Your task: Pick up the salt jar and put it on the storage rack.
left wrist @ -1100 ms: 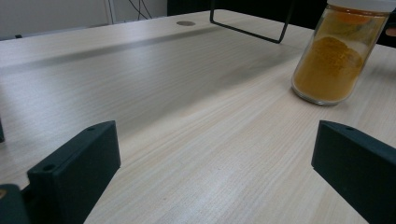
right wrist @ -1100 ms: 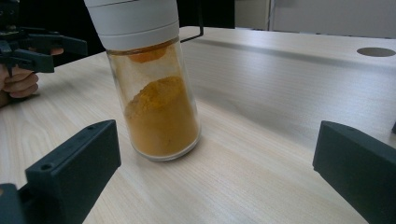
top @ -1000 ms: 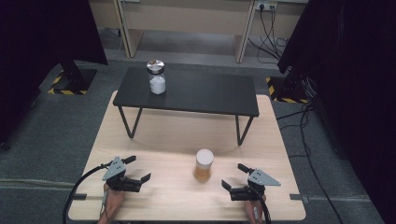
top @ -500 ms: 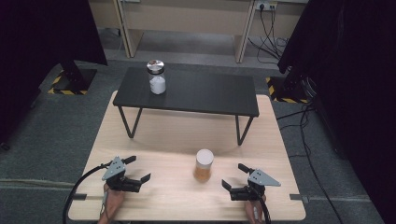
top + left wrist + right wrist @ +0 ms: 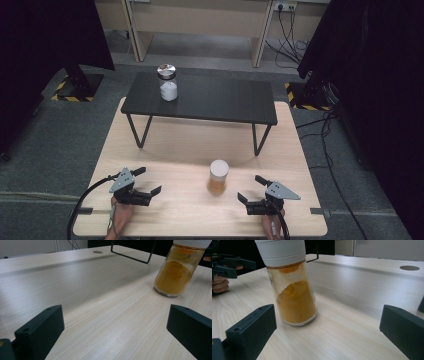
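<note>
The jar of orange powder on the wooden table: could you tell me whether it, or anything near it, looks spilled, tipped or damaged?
Nothing stands out. The jar of orange powder stands upright, capped, with no powder on the wooden table. Both the left gripper and right gripper are open, apart from it.

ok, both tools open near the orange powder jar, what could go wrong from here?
1. The orange powder jar is tall and narrow; a nudge from one finger of the right tool could tip it.
2. Its glass looks smooth, so a grip on the white cap might slip.
3. The left tool sits close and could collide.
</note>
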Motion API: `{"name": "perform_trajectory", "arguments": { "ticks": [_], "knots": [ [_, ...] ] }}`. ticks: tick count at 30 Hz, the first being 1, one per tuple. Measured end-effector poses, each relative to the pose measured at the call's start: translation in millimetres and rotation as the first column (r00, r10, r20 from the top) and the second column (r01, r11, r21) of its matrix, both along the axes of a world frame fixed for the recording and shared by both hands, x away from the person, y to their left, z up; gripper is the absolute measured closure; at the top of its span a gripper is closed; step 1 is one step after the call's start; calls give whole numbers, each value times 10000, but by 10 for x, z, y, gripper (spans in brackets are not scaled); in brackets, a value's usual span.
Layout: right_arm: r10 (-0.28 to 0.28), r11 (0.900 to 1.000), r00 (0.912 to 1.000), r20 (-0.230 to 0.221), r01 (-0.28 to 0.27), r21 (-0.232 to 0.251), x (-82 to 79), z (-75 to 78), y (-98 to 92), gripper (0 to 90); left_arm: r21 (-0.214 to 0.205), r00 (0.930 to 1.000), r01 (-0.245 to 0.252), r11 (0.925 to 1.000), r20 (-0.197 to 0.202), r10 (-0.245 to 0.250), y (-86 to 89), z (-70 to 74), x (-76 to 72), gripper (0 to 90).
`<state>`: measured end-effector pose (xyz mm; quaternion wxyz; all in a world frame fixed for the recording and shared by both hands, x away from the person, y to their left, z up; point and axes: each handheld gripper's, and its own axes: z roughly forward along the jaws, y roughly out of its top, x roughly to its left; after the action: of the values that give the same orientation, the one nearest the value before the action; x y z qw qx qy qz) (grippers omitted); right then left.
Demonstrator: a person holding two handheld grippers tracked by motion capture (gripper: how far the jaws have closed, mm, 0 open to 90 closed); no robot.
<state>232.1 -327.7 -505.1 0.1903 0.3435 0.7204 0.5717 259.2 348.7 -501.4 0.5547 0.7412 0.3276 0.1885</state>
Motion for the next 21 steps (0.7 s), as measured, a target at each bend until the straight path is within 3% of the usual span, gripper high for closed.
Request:
{"name": "perform_trajectory", "arguments": {
  "ticks": [21],
  "knots": [
    [14, 10000, 10000, -16, -14, 36, 6, -3, -4, 6, 1, 10000, -12, 10000, -4, 12, -1, 0, 0, 1]
  ]
}}
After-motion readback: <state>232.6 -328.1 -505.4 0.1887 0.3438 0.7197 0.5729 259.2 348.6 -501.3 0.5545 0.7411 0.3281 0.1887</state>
